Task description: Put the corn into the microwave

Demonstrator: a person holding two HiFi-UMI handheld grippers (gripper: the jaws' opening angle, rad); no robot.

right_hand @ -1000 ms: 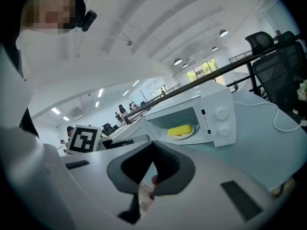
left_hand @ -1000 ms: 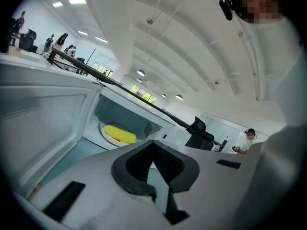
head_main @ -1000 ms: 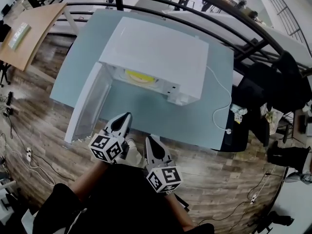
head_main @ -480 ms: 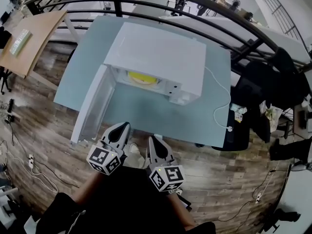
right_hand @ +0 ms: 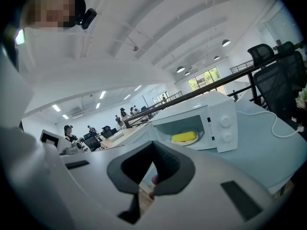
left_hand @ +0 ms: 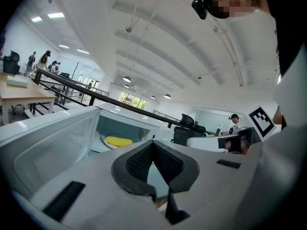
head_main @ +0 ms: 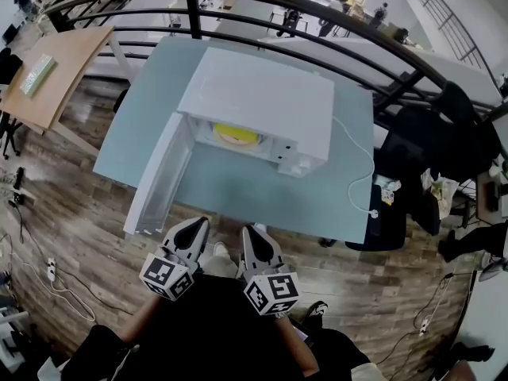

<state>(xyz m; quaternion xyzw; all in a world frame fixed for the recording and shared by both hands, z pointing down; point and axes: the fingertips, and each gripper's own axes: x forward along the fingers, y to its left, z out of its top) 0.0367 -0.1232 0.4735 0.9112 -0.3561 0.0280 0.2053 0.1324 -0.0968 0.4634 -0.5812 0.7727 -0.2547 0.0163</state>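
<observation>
Corn (head_main: 236, 136) inside open microwave (head_main: 262, 94), well beyond left tool (head_main: 198, 223), right tool (head_main: 251, 231)

The head view looks steeply down from high above the table (head_main: 238, 189), over its near edge. Both gripper views look almost level from low beside that edge. All share the open microwave (head_main: 262, 94).

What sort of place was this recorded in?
Probably an open-plan office or lab on an upper level. A black railing runs behind the table, with a wooden desk and black office chairs nearby. The white microwave sits on that plain table, not a kitchen counter.
</observation>
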